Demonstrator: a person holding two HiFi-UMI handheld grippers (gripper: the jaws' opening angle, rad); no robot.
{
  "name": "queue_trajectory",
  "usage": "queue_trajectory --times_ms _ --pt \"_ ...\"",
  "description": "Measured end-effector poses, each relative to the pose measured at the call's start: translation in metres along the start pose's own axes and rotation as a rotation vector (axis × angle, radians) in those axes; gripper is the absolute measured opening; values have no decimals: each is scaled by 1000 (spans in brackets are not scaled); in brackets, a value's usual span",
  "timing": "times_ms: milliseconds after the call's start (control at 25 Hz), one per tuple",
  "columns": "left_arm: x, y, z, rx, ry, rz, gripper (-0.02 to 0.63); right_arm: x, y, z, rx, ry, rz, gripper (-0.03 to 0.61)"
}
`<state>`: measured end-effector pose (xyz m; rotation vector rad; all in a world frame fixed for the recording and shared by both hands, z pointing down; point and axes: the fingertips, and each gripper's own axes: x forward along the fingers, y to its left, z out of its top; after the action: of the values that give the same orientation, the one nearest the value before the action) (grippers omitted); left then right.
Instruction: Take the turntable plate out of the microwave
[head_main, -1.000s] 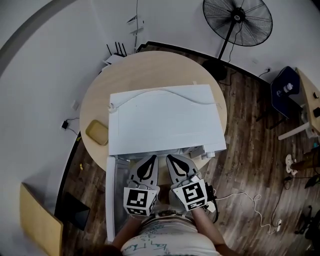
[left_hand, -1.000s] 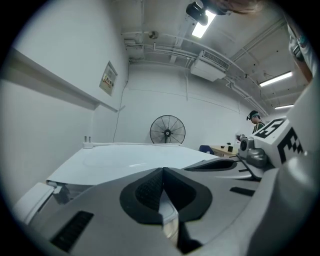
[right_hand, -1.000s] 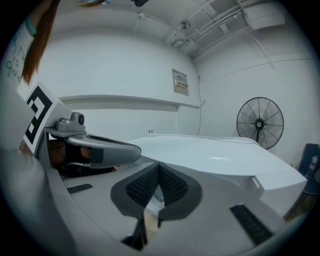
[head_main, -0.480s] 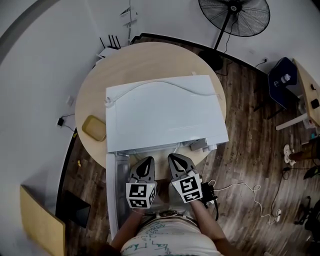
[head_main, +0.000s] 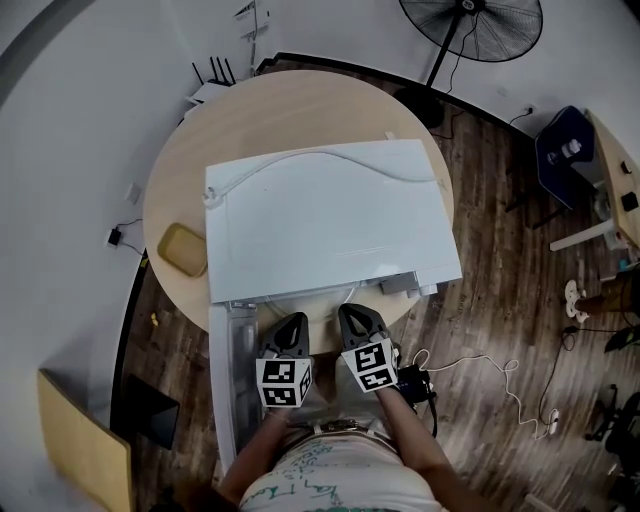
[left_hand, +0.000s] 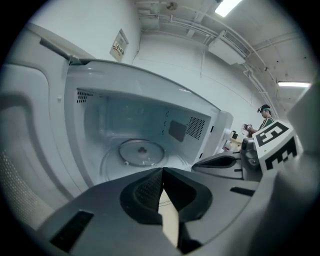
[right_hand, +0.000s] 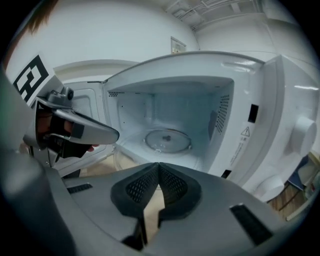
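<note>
The white microwave (head_main: 330, 220) stands on a round wooden table (head_main: 200, 140), its door (head_main: 222, 390) swung open to the left. Inside on the cavity floor lies the clear glass turntable plate (left_hand: 141, 151) (right_hand: 167, 140). Both grippers hang side by side just outside the opening, pointing in and slightly down. My left gripper (head_main: 292, 333) (left_hand: 162, 171) is shut with nothing between its pads. My right gripper (head_main: 353, 322) (right_hand: 158, 165) is shut and empty too. Neither touches the plate. From the head view the cavity is hidden under the microwave's top.
A flat yellow object (head_main: 183, 250) lies on the table left of the microwave. A white cable (head_main: 330, 165) runs across the microwave's top. A standing fan (head_main: 470, 25) is behind the table, and cords (head_main: 480, 385) trail on the wood floor at the right.
Both grippers have sunk in front of the microwave opening and drawn a little back toward the person. Their jaws stay shut.
</note>
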<state>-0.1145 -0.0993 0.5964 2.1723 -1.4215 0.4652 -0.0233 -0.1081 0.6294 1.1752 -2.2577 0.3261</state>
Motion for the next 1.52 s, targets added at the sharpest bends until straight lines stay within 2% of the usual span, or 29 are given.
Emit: queue_trajectory --times_ms 200,320,480,680,760,1000,1040,1120,1160,1200,1320,1520 --pt "3 8 -16 -17 47 23 12 6 -4 -11 34 19 6 -9" --pt "3 16 -23 -81 65 31 12 7 -3 -11 53 1 21 -9" --pt "1 27 -23 -58 64 56 12 7 -12 -17 108 5 18 -9" --pt "0 50 -32 -242 56 69 12 9 -26 -18 369 -33 55 -9" --pt "-1 54 -34 -291 45 75 14 8 -32 -20 457 -50 67 -9" --pt "1 52 -35 -310 27 87 17 13 -42 -28 632 -49 98 42" --pt "2 52 -36 -325 25 92 28 15 -42 -30 656 -44 105 59" --pt "5 52 -40 -375 24 99 131 18 -42 -33 694 -36 123 88" --pt "6 53 -42 -405 24 99 153 20 -42 -34 710 -34 133 102" --pt "8 53 -44 -437 25 98 156 21 -42 -34 724 -33 142 115" --pt "12 54 -51 -529 18 94 217 25 -41 -37 776 -30 165 153" --pt "21 56 -56 -674 -23 88 249 34 -40 -36 865 -29 234 187"
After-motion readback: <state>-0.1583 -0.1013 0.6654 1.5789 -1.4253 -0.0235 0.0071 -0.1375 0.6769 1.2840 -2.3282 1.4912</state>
